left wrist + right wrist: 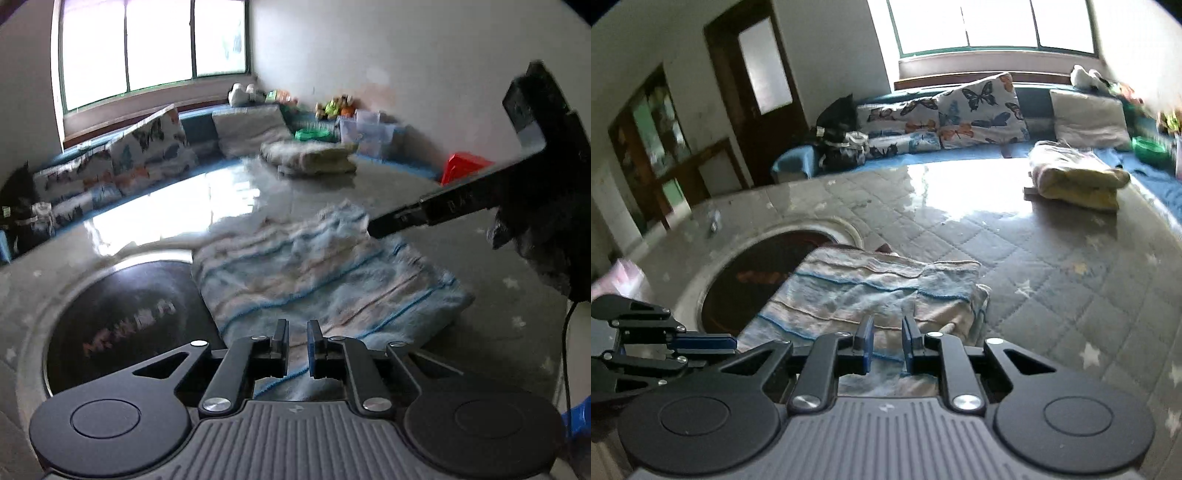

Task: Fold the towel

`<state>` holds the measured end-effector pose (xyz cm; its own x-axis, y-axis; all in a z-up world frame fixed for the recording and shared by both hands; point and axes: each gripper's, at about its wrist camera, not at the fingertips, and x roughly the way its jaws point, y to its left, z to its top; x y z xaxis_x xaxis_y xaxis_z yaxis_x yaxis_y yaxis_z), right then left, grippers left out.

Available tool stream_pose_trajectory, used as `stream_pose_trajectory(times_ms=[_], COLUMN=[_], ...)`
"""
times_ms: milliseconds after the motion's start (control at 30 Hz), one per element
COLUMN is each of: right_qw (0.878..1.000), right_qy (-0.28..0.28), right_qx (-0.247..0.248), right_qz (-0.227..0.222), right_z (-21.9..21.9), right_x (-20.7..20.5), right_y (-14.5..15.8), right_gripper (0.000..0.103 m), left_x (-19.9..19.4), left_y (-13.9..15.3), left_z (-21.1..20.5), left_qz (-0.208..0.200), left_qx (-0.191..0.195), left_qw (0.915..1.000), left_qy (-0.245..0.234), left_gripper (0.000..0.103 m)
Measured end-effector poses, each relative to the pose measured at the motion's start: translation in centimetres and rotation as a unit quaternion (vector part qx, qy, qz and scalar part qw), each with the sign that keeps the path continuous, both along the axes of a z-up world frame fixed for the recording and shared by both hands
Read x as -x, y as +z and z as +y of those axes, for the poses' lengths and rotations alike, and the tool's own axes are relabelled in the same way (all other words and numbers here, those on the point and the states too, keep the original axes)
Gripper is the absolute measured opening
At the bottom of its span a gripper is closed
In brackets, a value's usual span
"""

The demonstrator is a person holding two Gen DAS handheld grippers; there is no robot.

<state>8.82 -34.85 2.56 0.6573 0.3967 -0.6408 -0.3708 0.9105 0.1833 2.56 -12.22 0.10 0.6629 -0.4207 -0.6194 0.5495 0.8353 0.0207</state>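
Note:
A blue and beige striped towel (314,273) (857,295) lies folded on the grey quilted table cover (1052,280). Its left part overlaps a dark round inset. Low over the towel's near edge, my left gripper (297,332) is open by a narrow gap, and only the towel below shows through it. My right gripper (886,336) hovers over the near edge too, slightly open and holding nothing. In the left wrist view the right gripper (384,223) reaches in from the right, its tips over the towel's far right corner. The left gripper (701,343) shows side-on at the right wrist view's left edge.
The dark round inset (122,306) (757,273) is sunk into the table on the left. A yellowish folded cloth (310,157) (1075,177) lies at the far side. Butterfly cushions (975,110) line a blue bench behind. A red stool (465,166) stands far right.

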Motion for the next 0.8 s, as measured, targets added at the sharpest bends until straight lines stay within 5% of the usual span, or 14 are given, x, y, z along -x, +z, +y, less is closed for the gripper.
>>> stream_pose_trajectory(times_ms=[233,467,800], right_qw=[0.999,0.998,0.999], right_qy=[-0.029,-0.055,0.009], right_qx=[0.004,0.006,0.033], right_qz=[0.024,0.008,0.025], right_z=[-1.5,-2.9,0.6], right_x=[-2.0,-2.1,-6.0], right_y=[-2.7,-1.1,-1.1], right_gripper=[0.015,0.016,0.016], left_x=[-0.4,-0.5,-1.2], left_y=[-1.5,-0.4,1.5], left_z=[1.0,1.3,-5.2], left_qz=[0.009,0.006,-0.008], left_qx=[-0.02,-0.009,0.027], left_qw=[0.9997,0.9998,0.9963], left_qy=[0.01,0.017,-0.081], left_gripper=[0.013,0.013,0.014])
